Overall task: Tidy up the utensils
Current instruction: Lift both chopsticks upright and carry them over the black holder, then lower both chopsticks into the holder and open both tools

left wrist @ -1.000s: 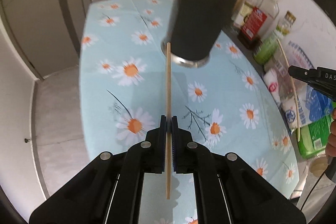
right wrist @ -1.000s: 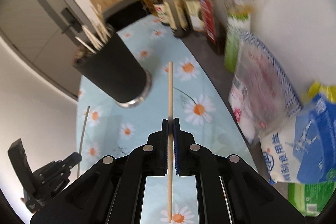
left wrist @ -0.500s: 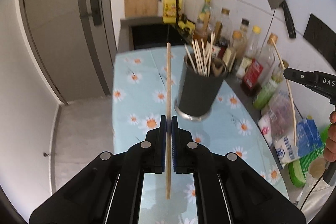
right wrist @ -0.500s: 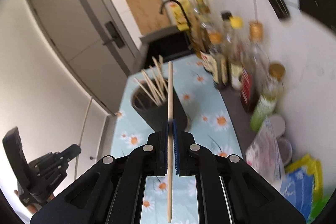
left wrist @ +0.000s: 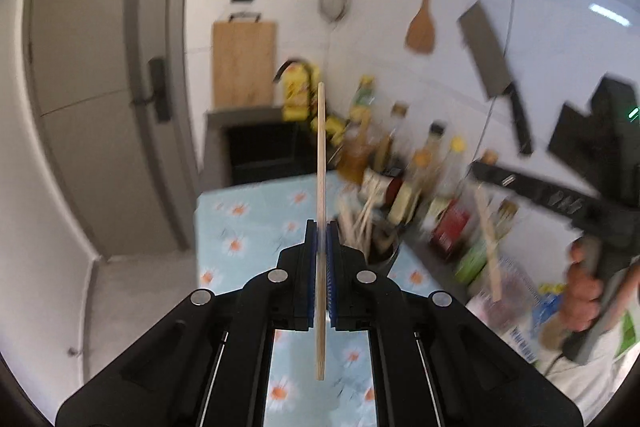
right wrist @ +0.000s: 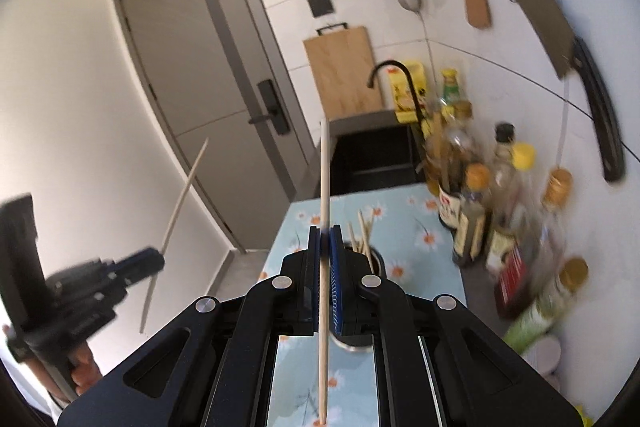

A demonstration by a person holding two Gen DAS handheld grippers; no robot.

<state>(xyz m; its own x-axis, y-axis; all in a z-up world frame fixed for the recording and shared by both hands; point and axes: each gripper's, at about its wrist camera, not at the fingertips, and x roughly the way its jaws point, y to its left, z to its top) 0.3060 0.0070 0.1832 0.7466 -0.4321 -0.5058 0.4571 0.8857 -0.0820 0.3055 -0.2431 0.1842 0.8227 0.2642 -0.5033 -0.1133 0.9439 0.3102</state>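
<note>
Both claws have risen and tilted up since a second ago, so the dark cylindrical utensil holder now sits low, just beyond and below them on the daisy-print tabletop. The left claw is clamped on a pale wooden chopstick standing upright; the right claw likewise pinches its own chopstick, and looks nearer the holder.

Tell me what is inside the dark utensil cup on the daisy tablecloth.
Several wooden chopsticks stand bunched in the dark cup, tops fanning above its rim. The right gripper covers the cup's body, so its lower contents cannot be seen.
</note>
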